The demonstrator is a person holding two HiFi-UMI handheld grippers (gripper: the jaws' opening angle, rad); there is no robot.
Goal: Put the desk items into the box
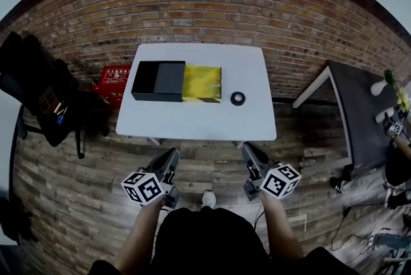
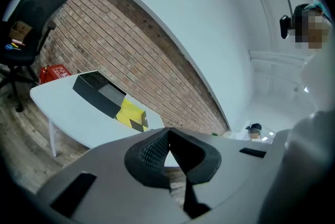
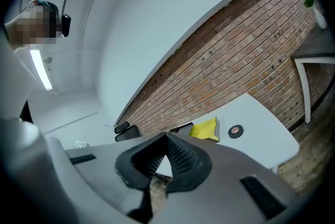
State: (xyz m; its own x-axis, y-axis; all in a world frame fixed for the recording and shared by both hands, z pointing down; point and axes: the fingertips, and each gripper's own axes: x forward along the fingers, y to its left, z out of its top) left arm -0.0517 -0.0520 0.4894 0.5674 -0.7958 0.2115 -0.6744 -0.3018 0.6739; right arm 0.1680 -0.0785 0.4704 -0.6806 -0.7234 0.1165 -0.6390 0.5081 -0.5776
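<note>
Left to do: tape roll (image 1: 237, 98) lies outside the box (image 1: 158, 80), toward the desk (image 1: 192, 121) right edge.
Tools: your left gripper (image 1: 172, 155) and right gripper (image 1: 248, 149) are closed, empty.

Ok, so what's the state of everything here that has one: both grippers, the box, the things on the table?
left gripper: shut, empty, short of the table.
right gripper: shut, empty, short of the table.
black box: flat on the white table, looks open on top.
yellow item: lying flat against the box's right side, outside it.
tape roll: lying flat, apart from the yellow item, outside the box.
</note>
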